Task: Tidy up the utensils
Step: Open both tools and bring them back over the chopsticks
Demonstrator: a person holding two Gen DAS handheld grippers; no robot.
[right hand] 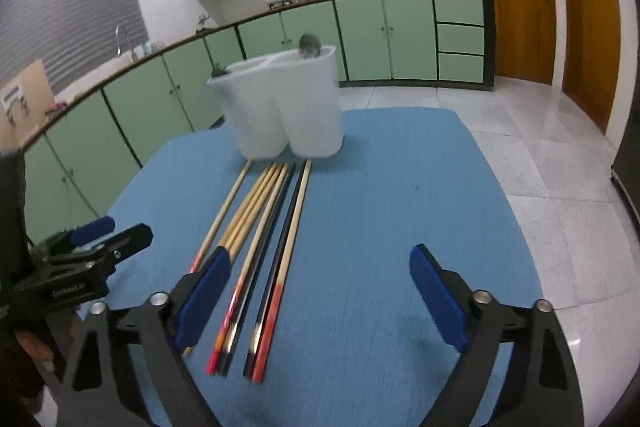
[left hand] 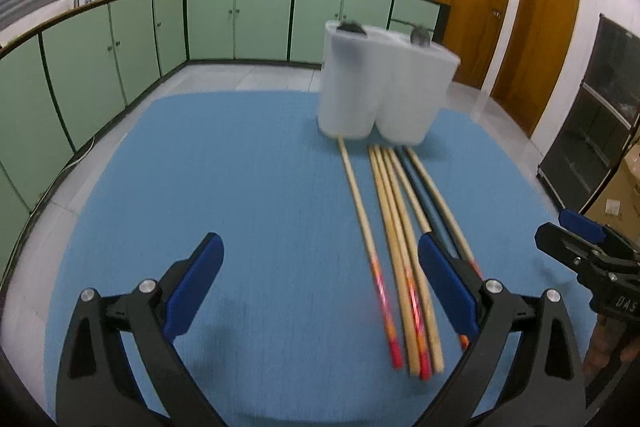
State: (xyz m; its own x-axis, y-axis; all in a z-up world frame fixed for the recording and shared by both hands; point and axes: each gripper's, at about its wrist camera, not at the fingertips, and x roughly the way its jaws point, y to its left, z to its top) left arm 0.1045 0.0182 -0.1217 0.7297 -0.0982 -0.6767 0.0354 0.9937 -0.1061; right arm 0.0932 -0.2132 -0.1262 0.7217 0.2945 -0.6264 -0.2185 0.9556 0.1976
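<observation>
step: we read this as the start. All chopsticks (right hand: 256, 243) lie flat on the blue mat (right hand: 380, 247); none are in the white holder (right hand: 280, 107) as far as we can see.
holder: two-compartment tub, upright at the 12 o'clock end of the mat, chopstick tips touching or just short of its base. Small dark things sit at its rim; we can't tell what they are.
chopsticks: loose fan of wooden ones plus a dark pair, red and orange ends pointing toward 6 o'clock, at us.
left gripper (left hand: 320, 291): wide, holding nothing. Chopsticks at its 1 o'clock, its right finger above the bundle's edge, contact unclear.
right gripper (right hand: 320, 291): wide, holding nothing. Chopsticks at its 11 o'clock, some running between the fingers near its left pad.
next move: our guess is to centre one gripper over a single stick or pair, drop to the mat, pinch near the painted end, then lift, tilt upright and feed into a compartment.
risk: sticks lie tight together, so a pinch may drag neighbours.
</observation>
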